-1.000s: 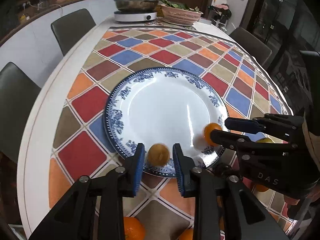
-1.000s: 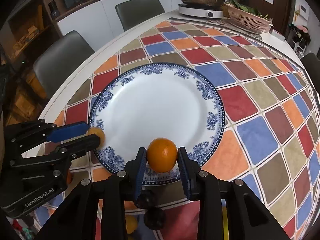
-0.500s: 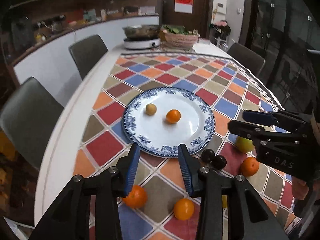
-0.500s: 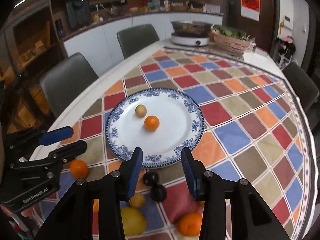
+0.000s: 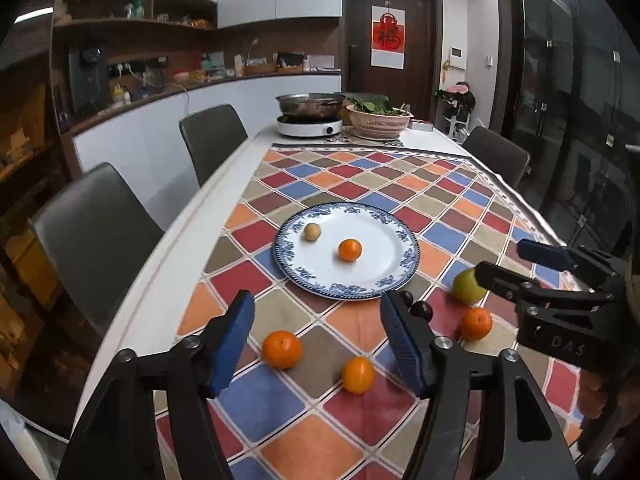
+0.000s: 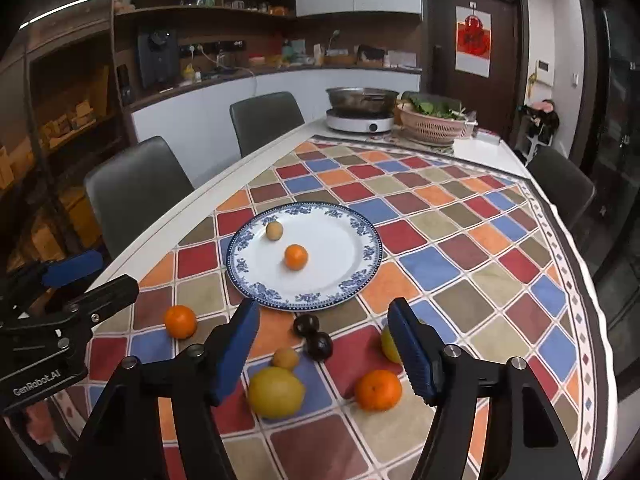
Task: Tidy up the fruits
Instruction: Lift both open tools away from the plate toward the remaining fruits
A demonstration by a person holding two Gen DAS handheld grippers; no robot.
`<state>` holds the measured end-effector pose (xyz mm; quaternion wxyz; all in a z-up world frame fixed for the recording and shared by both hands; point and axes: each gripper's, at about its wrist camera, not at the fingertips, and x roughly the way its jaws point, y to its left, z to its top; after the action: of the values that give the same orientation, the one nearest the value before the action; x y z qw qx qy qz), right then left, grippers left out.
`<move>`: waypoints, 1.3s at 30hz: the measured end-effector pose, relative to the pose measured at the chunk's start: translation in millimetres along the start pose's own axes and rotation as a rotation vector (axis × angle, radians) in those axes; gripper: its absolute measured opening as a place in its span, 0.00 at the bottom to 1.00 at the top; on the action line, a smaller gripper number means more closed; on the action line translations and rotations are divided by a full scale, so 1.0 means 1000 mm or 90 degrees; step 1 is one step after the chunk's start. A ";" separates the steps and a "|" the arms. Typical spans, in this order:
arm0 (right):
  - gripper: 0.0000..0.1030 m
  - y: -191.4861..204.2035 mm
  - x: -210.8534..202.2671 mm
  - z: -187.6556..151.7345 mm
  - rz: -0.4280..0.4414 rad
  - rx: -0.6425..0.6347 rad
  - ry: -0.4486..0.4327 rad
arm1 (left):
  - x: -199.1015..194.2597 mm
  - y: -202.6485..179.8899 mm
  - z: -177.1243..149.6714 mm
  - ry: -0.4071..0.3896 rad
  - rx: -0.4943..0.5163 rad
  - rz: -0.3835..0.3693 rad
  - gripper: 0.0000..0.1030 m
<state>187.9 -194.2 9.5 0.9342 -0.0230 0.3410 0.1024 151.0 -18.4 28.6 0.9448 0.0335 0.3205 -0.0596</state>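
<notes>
Left gripper spread wide, nothing between the blue pads — raised above the near end of the checkered tablecloth. Just past the tips, on the cloth: an orange inside the gap near the left pad, a smaller orange nearer the right pad. Two dark round fruits touching each other just behind the right finger, close to the plate edge. Farther right, another orange and a green-yellow fruit, partly behind the other tool.

Right gripper likewise wide open and empty, above the same fruit. Between its fingers: the dark pair, a small tan fruit, a lemon and an orange nearest the camera. A yellow-green fruit half hidden behind the right pad. An orange off to the left, outside the fingers, near the left tool.

Beyond both — a blue-rimmed plate holding a small orange and a tan ball-shaped fruit, apart from each other, well ahead of the tips.
</notes>
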 end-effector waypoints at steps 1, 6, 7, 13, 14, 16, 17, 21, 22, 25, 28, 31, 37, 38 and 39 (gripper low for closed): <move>0.65 0.000 -0.003 -0.002 -0.002 0.002 -0.002 | -0.005 -0.002 -0.003 -0.007 0.005 0.010 0.69; 0.65 -0.005 -0.015 -0.021 -0.025 0.022 -0.009 | -0.017 -0.007 -0.017 -0.019 -0.001 0.019 0.76; 0.65 -0.007 -0.016 -0.024 -0.022 0.029 -0.004 | -0.019 -0.008 -0.020 -0.022 0.001 0.017 0.78; 0.65 -0.016 -0.021 -0.048 -0.037 0.055 0.021 | -0.024 -0.020 -0.034 -0.034 0.038 0.038 0.81; 0.65 -0.017 -0.021 -0.051 -0.044 0.055 0.024 | -0.023 -0.021 -0.035 -0.032 0.042 0.040 0.81; 0.65 -0.022 -0.022 -0.058 -0.061 0.055 0.029 | -0.021 -0.023 -0.038 -0.027 0.046 0.040 0.81; 0.65 -0.024 -0.023 -0.060 -0.068 0.056 0.032 | -0.018 -0.024 -0.041 -0.021 0.049 0.037 0.81; 0.65 -0.028 -0.023 -0.069 -0.082 0.059 0.042 | -0.011 -0.026 -0.048 0.005 0.050 0.022 0.81; 0.65 -0.027 -0.023 -0.071 -0.082 0.058 0.045 | -0.008 -0.026 -0.050 0.012 0.050 0.020 0.81; 0.65 -0.029 -0.016 -0.076 -0.083 0.057 0.060 | -0.001 -0.026 -0.055 0.030 0.049 0.016 0.81; 0.65 -0.029 -0.008 -0.081 -0.080 0.058 0.080 | 0.007 -0.027 -0.061 0.045 0.056 0.013 0.81; 0.65 -0.029 -0.002 -0.084 -0.081 0.053 0.089 | 0.015 -0.027 -0.064 0.058 0.060 0.009 0.81; 0.65 -0.028 0.009 -0.085 -0.090 0.032 0.099 | 0.033 -0.028 -0.071 0.080 0.075 -0.001 0.81; 0.65 -0.028 0.011 -0.085 -0.088 0.029 0.100 | 0.035 -0.029 -0.072 0.081 0.077 -0.003 0.81; 0.65 -0.028 0.013 -0.085 -0.087 0.025 0.102 | 0.037 -0.029 -0.072 0.083 0.079 -0.007 0.81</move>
<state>149.1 -228.5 -64.8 0.9089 -0.0364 0.4144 0.0297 133.5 -42.8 -51.7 0.9178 0.0939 0.3770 -0.0821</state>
